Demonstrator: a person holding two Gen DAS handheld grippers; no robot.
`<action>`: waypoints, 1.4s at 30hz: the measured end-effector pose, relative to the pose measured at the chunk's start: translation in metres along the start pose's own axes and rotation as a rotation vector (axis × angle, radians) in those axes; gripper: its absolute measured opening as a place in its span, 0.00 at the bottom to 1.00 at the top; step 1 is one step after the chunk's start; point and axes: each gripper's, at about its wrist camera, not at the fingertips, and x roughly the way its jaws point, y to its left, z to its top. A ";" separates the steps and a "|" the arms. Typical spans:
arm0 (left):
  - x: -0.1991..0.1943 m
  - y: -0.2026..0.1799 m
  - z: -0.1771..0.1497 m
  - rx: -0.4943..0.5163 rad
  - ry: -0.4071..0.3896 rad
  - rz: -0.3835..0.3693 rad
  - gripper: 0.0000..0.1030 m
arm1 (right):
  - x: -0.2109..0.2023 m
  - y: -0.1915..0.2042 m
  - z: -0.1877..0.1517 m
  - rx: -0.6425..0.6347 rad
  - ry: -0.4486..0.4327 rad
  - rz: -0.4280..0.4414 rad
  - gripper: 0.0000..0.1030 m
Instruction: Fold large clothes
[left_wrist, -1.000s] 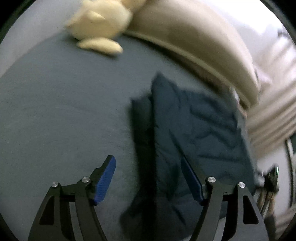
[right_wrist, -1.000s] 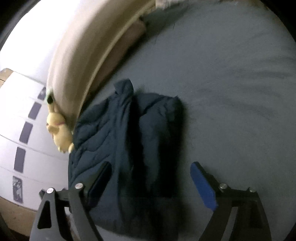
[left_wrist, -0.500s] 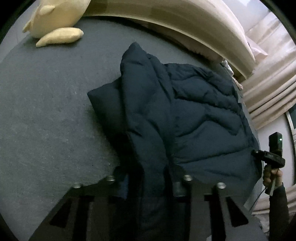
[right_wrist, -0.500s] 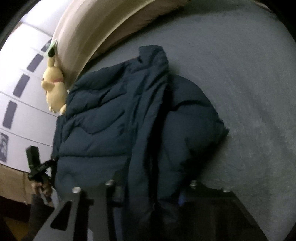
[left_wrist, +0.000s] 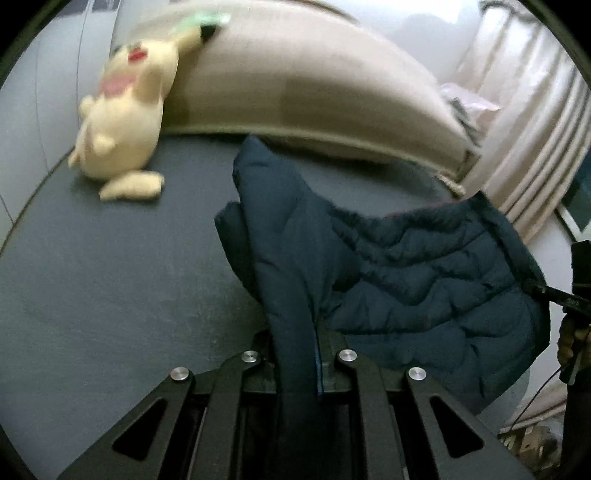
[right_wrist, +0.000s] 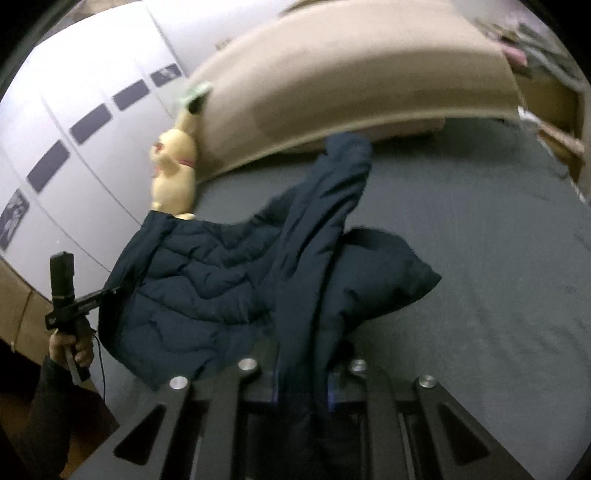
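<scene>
A dark navy quilted jacket (left_wrist: 406, 288) hangs lifted off the grey bed (left_wrist: 110, 295), stretched between both grippers. In the left wrist view my left gripper (left_wrist: 299, 354) has its jaws closing on a thick fold of the jacket's edge, pads pressed on the fabric. The right wrist view shows the same jacket (right_wrist: 207, 288), with my right gripper (right_wrist: 303, 373) closing on another fold of it. The far end of the jacket still trails on the sheet near the headboard. A person's hand (right_wrist: 70, 347) holds the left gripper's handle.
A yellow plush toy (left_wrist: 122, 125) leans against the beige padded headboard (left_wrist: 314, 92). Cream curtains (left_wrist: 528, 129) hang to the right of the bed. White wardrobe doors (right_wrist: 74, 129) stand on the left. Grey sheet (right_wrist: 498, 258) stretches out to the right of the jacket.
Both grippers went from open over the flat jacket to closed on its near edge. They have since risen, lifting the jacket's near half off the bed.
</scene>
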 end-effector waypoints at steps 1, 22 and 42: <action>-0.014 -0.005 -0.006 0.012 -0.018 -0.004 0.12 | -0.012 0.002 -0.007 -0.001 -0.014 0.003 0.17; -0.016 0.000 -0.141 -0.123 0.070 0.055 0.35 | 0.002 -0.084 -0.185 0.399 0.024 -0.025 0.63; 0.058 -0.001 -0.054 -0.087 0.101 0.071 0.56 | 0.107 -0.092 -0.067 0.303 0.128 -0.116 0.67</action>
